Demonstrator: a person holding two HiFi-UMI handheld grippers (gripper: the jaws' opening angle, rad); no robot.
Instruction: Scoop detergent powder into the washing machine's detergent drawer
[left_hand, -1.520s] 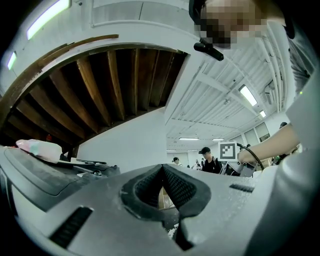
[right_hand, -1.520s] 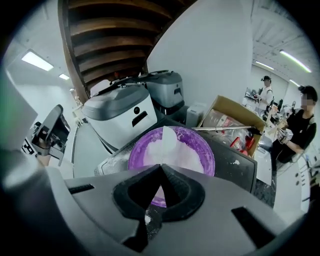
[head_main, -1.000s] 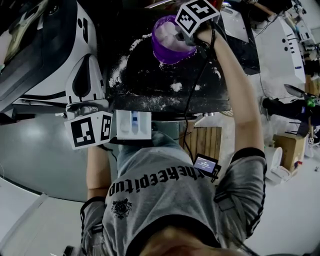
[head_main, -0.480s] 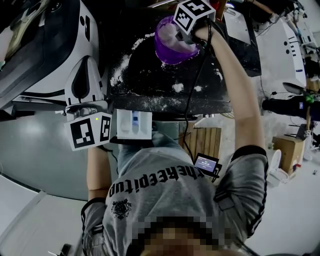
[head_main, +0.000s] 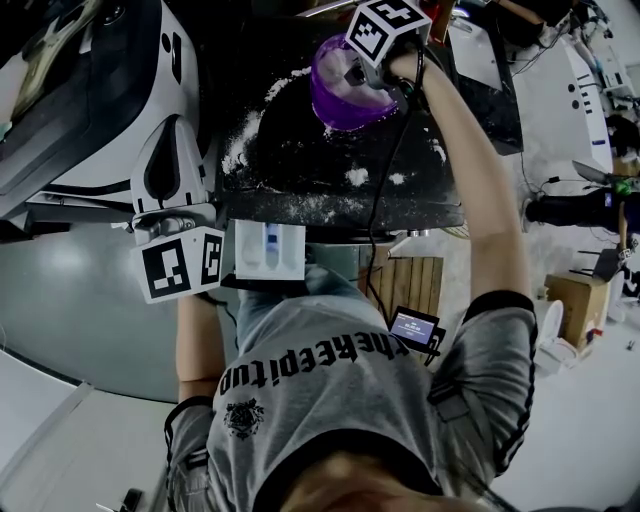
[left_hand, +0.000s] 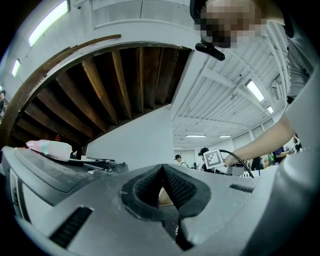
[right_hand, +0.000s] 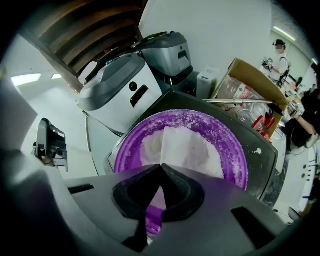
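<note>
A purple tub (head_main: 345, 88) of white detergent powder (right_hand: 185, 145) stands on a black table top (head_main: 300, 150) at the far end. My right gripper (head_main: 358, 68) reaches over the tub's near rim. Its jaws are shut on the purple handle of a scoop (right_hand: 151, 222), whose end lies in the powder. The white detergent drawer (head_main: 268, 250), with a blue insert, is pulled out below the table's near edge. My left gripper (head_main: 172, 218) hangs just left of the drawer and points upward, jaws shut (left_hand: 162, 170) with nothing seen between them.
White powder is spilled across the black table top (head_main: 355, 176). White washing machines (head_main: 120, 110) stand to the left, another grey-and-white one (right_hand: 125, 85) behind the tub. A cardboard box (right_hand: 250, 85) sits at the table's far right. A cable (head_main: 385, 190) runs along my right arm.
Almost nothing differs. The right gripper has shifted slightly over the tub, still holding the scoop. The left gripper stays beside the drawer.
</note>
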